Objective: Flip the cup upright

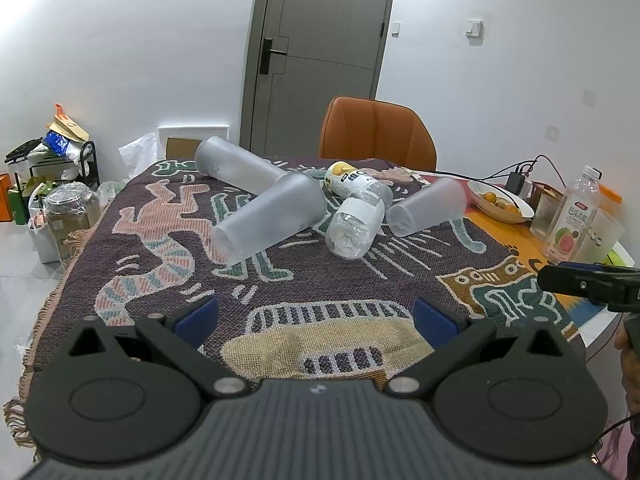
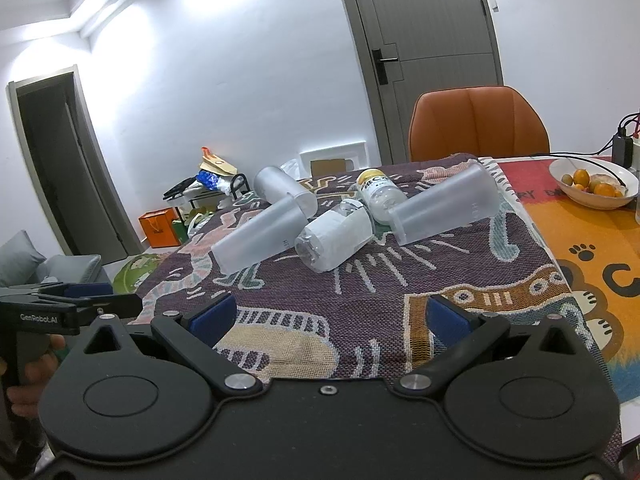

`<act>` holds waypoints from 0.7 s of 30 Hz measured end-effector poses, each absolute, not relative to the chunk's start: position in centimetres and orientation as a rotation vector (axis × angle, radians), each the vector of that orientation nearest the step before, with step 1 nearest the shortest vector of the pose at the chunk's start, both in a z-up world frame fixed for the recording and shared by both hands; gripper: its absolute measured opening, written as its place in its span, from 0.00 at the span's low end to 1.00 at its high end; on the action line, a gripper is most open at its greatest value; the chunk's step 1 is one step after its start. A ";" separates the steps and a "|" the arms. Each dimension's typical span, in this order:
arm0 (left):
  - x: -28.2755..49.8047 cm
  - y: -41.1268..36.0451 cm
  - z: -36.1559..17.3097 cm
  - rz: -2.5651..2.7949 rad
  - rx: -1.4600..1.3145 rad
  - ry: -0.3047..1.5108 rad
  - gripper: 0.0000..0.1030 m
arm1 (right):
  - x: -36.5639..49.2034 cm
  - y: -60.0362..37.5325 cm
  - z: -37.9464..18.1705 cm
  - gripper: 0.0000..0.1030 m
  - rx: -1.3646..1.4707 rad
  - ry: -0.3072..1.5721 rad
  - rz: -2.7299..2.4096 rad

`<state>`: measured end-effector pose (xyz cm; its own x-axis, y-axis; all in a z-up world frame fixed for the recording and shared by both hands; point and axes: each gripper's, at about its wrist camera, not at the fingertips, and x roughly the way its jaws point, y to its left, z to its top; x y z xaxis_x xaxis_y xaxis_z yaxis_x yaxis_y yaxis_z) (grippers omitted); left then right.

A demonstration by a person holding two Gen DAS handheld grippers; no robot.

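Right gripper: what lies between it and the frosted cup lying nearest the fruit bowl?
Only bare patterned blanket between the open right gripper and that cup, as the right wrist view shows.

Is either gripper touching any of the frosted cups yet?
Apart. Both wrist views show the left gripper and right gripper open above bare blanket, with the cups lying farther off.

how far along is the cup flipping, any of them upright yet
Nothing looks done: all three frosted cups lie on their sides on the woven cloth, the left cup, the far cup and the right cup. Nothing is in hand; the left gripper and right gripper are open, short of the pile. Every flip is left.
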<state>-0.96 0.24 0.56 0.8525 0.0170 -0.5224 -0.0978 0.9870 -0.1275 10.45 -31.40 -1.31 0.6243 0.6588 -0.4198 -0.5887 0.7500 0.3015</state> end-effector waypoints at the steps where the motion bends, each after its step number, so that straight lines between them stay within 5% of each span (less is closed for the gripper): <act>1: -1.0 0.2 0.6 0.061 -0.153 0.547 1.00 | 10.4 -31.4 -1.3 1.00 0.138 0.538 0.717; 21: -0.1 0.9 0.7 0.059 -0.154 0.521 1.00 | 11.3 -31.0 -2.5 1.00 0.131 0.563 0.682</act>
